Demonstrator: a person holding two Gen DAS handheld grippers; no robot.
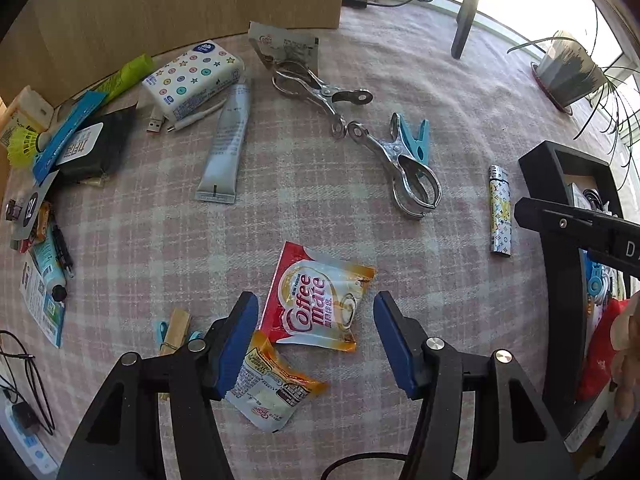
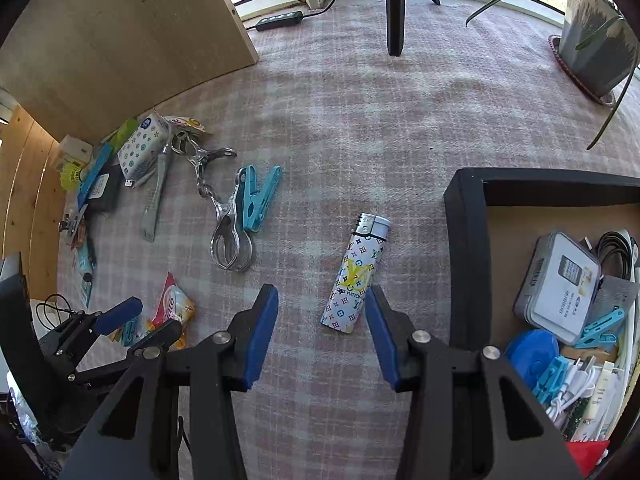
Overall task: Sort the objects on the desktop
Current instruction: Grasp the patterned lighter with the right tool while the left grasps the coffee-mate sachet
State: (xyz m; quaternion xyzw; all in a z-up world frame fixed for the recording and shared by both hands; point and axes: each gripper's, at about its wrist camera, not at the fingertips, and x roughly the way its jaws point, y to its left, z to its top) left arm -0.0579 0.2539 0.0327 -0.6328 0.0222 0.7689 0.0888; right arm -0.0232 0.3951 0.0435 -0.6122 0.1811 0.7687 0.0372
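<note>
Spread fingers (image 1: 248, 344) of the left gripper (image 1: 316, 340) are held over a sachet (image 1: 320, 300). Right gripper (image 2: 322, 332) fingers, also apart, are placed by the lighter (image 2: 356, 276).

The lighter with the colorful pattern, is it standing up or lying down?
Lying down. The lighter rests flat on the checked tablecloth, its metal top pointing away, just ahead of the open right gripper.
</note>
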